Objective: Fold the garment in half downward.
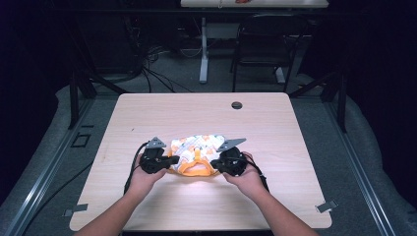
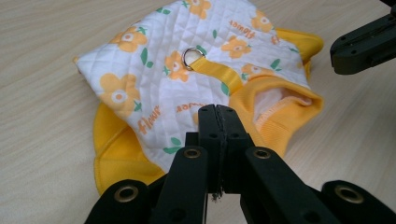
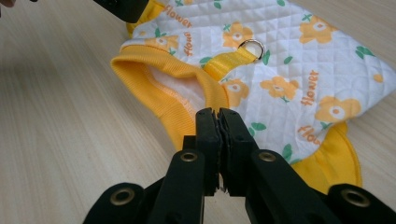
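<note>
While both hands hold level over the near half of the table (image 1: 147,105), the vest (image 1: 196,150) lies flat on the wood between the two grippers; it is a small quilted piece, white with orange flowers and green leaves, trimmed in yellow; the word "flower" is printed on it in orange. Left gripper (image 1: 169,160) sits at the vest's left edge, its fingers (image 2: 208,122) pressed together, tip to tip, with nothing caught between them; in the left gripper view they hang just above the quilted panel, near the yellow collar (image 2: 280,109), and whether they touch the cloth I cannot tell. Right gripper (image 1: 218,162) sits at the vest's right edge; its fingers (image 3: 233,126) are all but clenched, a thin slit showing between the pads, and no cloth is in that slit; in the right gripper view they stand over the yellow ribbed collar (image 3: 159,88). A yellow strap (image 2: 215,72) runs down the middle of the vest to a metal ring (image 2: 192,57); the ring lies flat on the quilting; the collar gapes open, white lining showing inside. A yellow hem (image 2: 112,154) sticks out from under the white panel on the side away from the collar. Far side of the table, a dark round hole (image 1: 237,105), well apart from everything.
</note>
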A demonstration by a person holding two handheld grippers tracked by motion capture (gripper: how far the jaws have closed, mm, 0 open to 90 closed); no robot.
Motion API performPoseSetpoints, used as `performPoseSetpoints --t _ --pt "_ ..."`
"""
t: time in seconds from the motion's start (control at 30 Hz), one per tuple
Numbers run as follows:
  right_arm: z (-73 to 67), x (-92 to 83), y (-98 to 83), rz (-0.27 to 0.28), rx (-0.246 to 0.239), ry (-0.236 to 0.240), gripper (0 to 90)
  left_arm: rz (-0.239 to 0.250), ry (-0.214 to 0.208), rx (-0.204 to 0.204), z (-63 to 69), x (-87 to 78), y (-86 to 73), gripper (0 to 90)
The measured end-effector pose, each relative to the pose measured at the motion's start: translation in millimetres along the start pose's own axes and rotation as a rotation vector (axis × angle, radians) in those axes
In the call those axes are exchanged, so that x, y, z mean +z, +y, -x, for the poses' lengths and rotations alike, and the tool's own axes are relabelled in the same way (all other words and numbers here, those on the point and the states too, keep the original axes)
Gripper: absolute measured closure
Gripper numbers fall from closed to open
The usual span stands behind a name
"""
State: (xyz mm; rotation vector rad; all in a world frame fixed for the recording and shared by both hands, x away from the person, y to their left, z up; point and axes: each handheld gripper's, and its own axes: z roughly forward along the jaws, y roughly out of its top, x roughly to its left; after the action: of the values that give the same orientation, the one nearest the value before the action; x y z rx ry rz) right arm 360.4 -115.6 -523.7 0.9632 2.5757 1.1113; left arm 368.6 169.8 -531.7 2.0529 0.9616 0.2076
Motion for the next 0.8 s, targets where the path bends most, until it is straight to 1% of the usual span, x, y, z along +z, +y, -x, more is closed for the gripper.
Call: performPoseSetpoints --t 0.07,0.1,0.13,0.17,0.2,0.27,0.33,0.43,0.47,0.53,0.6,0.63,0.77,0.8 --pt "-1.6 -4.7 -2.5 0.008 -0.006 -0.005 86.8 0.001 -0.002 -0.001 1.4 -5.2 -3.0 90.0" --pt "-3.1 -9.9 -5.9 0.012 -0.013 -0.013 86.6 0.004 -0.002 -0.002 1.7 -7.6 -5.1 90.0" --pt "-3.1 -9.9 -5.9 0.012 -0.013 -0.013 86.6 -0.003 -0.003 0.002 1.6 -10.4 -7.0 90.0" --pt "-4.2 -14.8 -9.7 0.022 -0.014 -0.021 86.5 -0.003 0.004 0.009 1.7 -15.9 -11.7 90.0" --pt "-4.2 -14.8 -9.7 0.022 -0.014 -0.021 86.5 -0.003 0.004 0.009 1.7 -15.9 -11.7 90.0" --pt "-5.4 -20.2 -13.6 0.027 -0.010 -0.023 86.4 0.002 0.006 0.010 0.9 -22.2 -16.7 89.9" --pt "-6.2 -25.3 -17.7 0.037 -0.006 -0.020 86.2 0.015 0.009 -0.005 0.6 -27.9 -22.4 89.9" --pt "-6.7 -31.7 -23.7 0.040 0.002 -0.026 86.3 0.018 0.018 -0.006 -0.4 -34.9 -29.8 89.9" --pt "-6.9 -33.5 -25.9 0.040 0.003 -0.029 86.3 0.020 0.016 -0.013 -0.4 -36.8 -32.5 89.9" --pt "-7.7 -35.4 -31.0 0.047 0.008 -0.032 86.2 0.023 0.009 -0.029 0.3 -39.5 -38.5 89.9" --pt "-8.4 -37.1 -35.8 0.042 0.004 -0.035 86.3 0.018 0.019 -0.011 1.0 -42.0 -44.2 89.9" --pt "-9.4 -37.4 -38.5 0.048 0.011 -0.036 86.3 0.022 0.020 -0.017 1.6 -42.6 -47.3 89.9" --pt "-12.5 -37.9 -49.9 0.045 0.014 -0.039 86.1 0.024 0.017 -0.029 2.3 -45.7 -58.5 89.8" --pt "-12.5 -37.9 -49.9 0.045 0.014 -0.039 86.1 0.023 0.018 -0.029 2.5 -45.9 -61.5 89.8"
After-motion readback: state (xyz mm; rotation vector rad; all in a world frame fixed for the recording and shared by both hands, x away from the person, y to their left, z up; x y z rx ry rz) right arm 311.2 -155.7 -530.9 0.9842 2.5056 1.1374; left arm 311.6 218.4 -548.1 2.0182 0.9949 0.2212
